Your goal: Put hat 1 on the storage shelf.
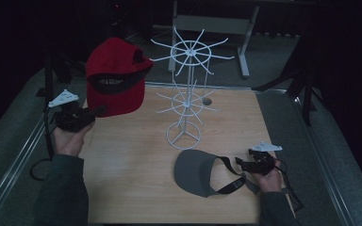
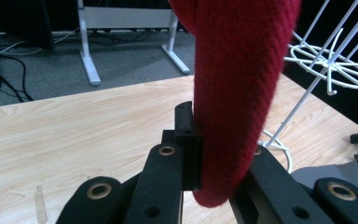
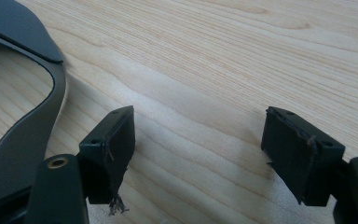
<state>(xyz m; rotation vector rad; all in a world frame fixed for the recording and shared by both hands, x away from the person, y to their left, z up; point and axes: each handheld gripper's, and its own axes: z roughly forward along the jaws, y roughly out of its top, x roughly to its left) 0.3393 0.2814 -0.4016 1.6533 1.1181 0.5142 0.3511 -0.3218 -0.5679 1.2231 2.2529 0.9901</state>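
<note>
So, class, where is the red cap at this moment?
In the high view the red cap is held up at the table's back left, clamped in the left gripper, just left of the white wire rack.

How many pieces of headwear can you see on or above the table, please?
2. A red cap is held up in the left gripper, beside the white wire rack. A grey visor lies on the table near the right gripper.

On the table [image 1: 136, 155] the 2-tier wire rack [image 1: 187, 94] stands centre; the visor [image 1: 194, 173] lies before it, and the cap [image 1: 115, 77] hangs left of it.
</note>
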